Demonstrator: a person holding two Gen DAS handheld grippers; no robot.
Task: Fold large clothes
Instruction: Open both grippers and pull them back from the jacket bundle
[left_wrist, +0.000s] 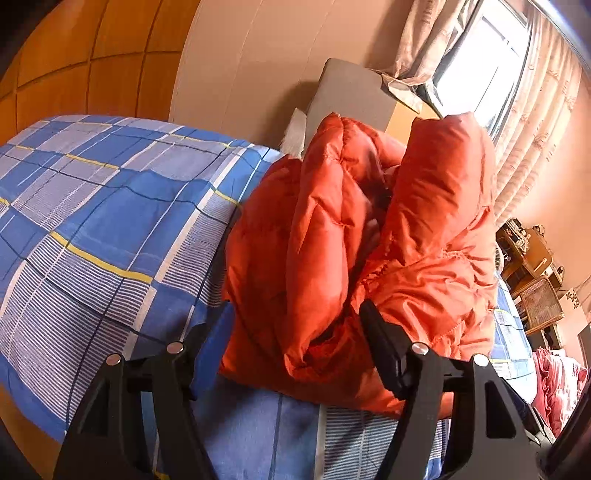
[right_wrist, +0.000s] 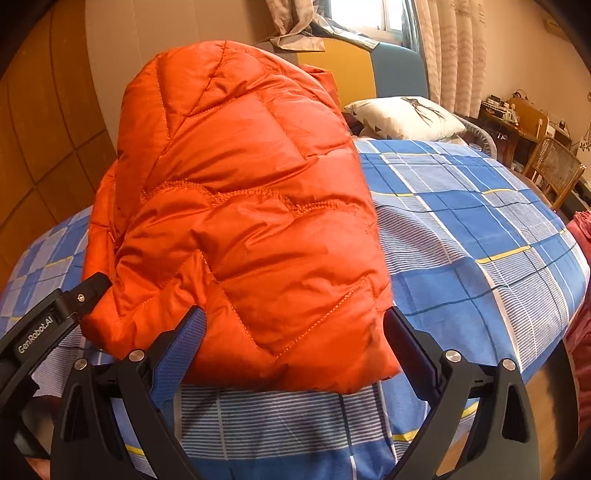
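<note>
An orange quilted puffer jacket (left_wrist: 332, 236) lies bundled and folded on the blue plaid bed sheet (left_wrist: 92, 206). My left gripper (left_wrist: 295, 317) is open, its fingers standing either side of the jacket's near edge. In the right wrist view the jacket (right_wrist: 236, 206) fills the middle as a puffy folded block. My right gripper (right_wrist: 295, 321) is open, its fingers wide on both sides of the jacket's near corner. The left gripper's body (right_wrist: 48, 325) shows at the left edge of that view, against the jacket's side.
The bed sheet (right_wrist: 461, 221) spreads to the right. A white pillow (right_wrist: 406, 116) lies at the head of the bed. A wicker chair (right_wrist: 554, 166) and a cluttered desk (right_wrist: 513, 114) stand at the far right. A window with curtains (left_wrist: 491, 62) is behind.
</note>
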